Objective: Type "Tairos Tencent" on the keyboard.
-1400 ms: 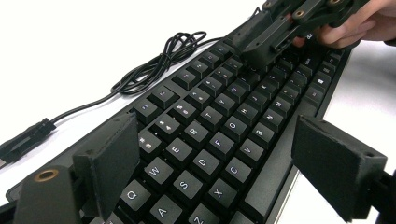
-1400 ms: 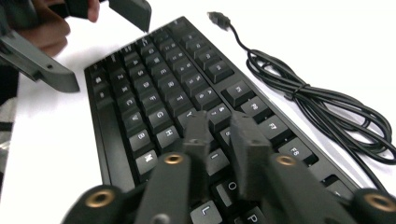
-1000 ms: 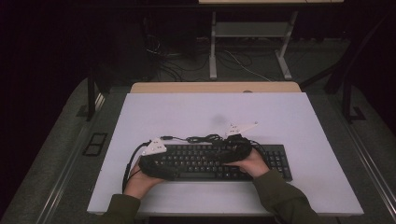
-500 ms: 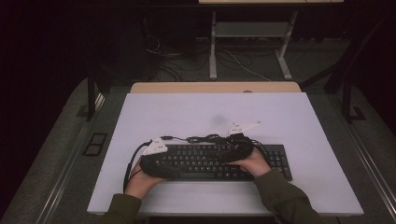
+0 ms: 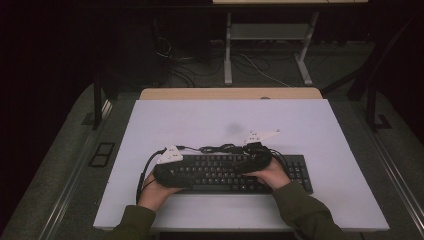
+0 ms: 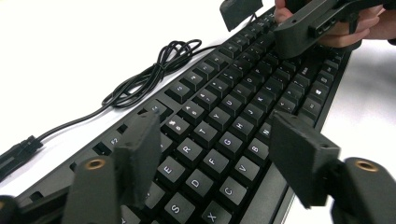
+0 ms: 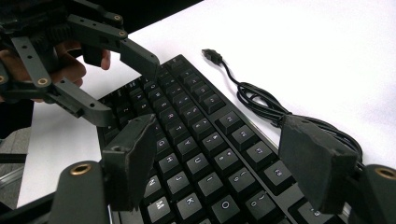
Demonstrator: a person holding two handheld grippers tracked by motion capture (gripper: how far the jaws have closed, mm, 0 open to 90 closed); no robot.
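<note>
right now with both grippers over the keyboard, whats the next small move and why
Probably lower the left gripper a little onto the keyboard. Its jaws have just been closing, yet they hang open above the keys with nothing between them, and no pad touches a key. The right gripper is open above the keys too, and the coiled cable lies clear behind the keyboard on the white table.
</note>
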